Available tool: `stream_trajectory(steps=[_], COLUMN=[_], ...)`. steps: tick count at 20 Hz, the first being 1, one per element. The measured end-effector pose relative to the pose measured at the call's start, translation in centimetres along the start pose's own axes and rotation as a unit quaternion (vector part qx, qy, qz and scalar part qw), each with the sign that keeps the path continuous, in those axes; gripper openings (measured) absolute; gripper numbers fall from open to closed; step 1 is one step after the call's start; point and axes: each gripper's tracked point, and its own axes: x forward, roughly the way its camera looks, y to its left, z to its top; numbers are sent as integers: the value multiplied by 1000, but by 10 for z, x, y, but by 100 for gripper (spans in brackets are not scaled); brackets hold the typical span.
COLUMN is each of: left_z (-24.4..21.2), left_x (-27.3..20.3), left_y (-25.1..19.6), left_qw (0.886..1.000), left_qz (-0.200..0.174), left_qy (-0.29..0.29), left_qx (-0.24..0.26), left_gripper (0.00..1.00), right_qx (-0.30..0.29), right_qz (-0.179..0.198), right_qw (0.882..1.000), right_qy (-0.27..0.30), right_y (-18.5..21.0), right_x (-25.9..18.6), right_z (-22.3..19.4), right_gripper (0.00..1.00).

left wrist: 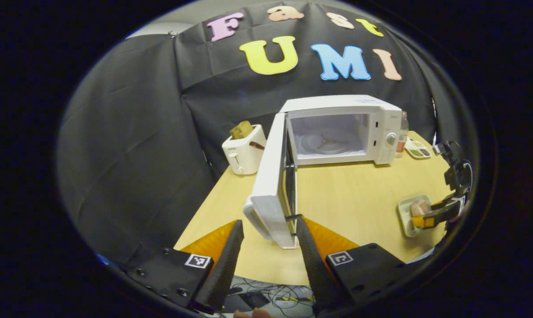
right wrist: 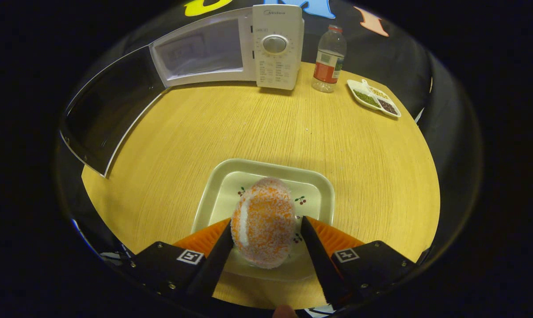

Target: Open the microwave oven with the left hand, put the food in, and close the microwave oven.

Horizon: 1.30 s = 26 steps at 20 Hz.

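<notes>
Left gripper view: the microwave oven (left wrist: 341, 130) stands at the back of a wooden worktop (left wrist: 346, 194), its door (left wrist: 271, 185) swung wide so the cavity is free for loading. The left gripper (left wrist: 266, 247) is spread open just in front of the door's edge, holding nothing. Far right, the right gripper (left wrist: 439, 214) reaches over a small tray (left wrist: 405, 216).

Right gripper view: the food (right wrist: 263, 223), an orange-speckled round piece, sits on the tray (right wrist: 231, 176) near the front. The right gripper (right wrist: 264, 240) has both fingers against its sides, apparently clamped on it for lifting. A bottle (right wrist: 329, 59) and a divided dish (right wrist: 375, 97) stand beside the oven.
</notes>
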Motion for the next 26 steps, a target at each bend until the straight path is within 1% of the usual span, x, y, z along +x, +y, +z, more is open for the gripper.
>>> stream_trajectory(steps=[1,2,3,4,5,6,7,8,10,14,15,16,17,18,19,20,21,22,24,25,26], left_z=[1,2,3,4,8,11,14,17,20,18,20,21,19,18,17,18,17,18,20,21,23], left_x=[-5,-9,-13,-17,-22,-28,-33,-36,-45,-52,-56,-56,-56,-56,-57,-58,-59,-62,-64,-65,-66], left_y=[-9,-19,-28,-34,-37,-38,-39,-40,-37,-26,-21,-18,-16,-13,-10,-4,0,7,20,28,36], left_qw=[1000,1000,1000,1000,1000,1000,1000,999,999,997,996,995,994,993,991,990,988,987,985,984,984], left_qz=[3,2,1,2,3,3,0,-2,-10,-36,-43,-51,-61,-72,-82,-88,-93,-98,-102,-99,-99], left_qy=[-2,-1,-2,-3,-8,-14,-20,-27,-42,-61,-72,-81,-86,-91,-95,-99,-102,-104,-109,-111,-113], left_qx=[-4,-9,-11,-12,-13,-16,-20,-25,-32,-23,-22,-23,-26,-35,-46,-57,-67,-76,-89,-94,-99], left_gripper=[87,84,80,85,82,86,86,86,86,86,86,90,85,85,90,85,85,81,81,90,89], right_qx=[-4,-13,-18,-19,-16,-10,1,8,12,22,32,45,57,69,78,86,91,97,106,112,119], right_qz=[4,2,8,7,11,9,13,17,14,8,9,12,17,22,27,33,38,45,57,60,64], right_qw=[1000,1000,1000,1000,1000,1000,1000,1000,1000,998,997,996,995,993,991,989,988,986,983,982,980], right_qy=[-7,-7,-8,-8,-3,-2,-2,-3,-20,-53,-62,-72,-82,-93,-103,-113,-122,-128,-138,-141,-143], right_y=[1,2,2,4,2,-1,-1,-1,-3,12,21,30,40,51,62,73,85,96,116,124,132], right_x=[2,-2,1,5,2,2,-2,-5,-18,-51,-59,-68,-75,-82,-88,-92,-95,-97,-96,-93,-89], right_z=[2,2,3,3,3,5,6,10,22,46,53,61,70,80,90,100,109,117,134,142,151], right_gripper=[86,85,76,75,70,69,61,60,60,60,60,60,60,60,60,60,60,60,60,60,60])
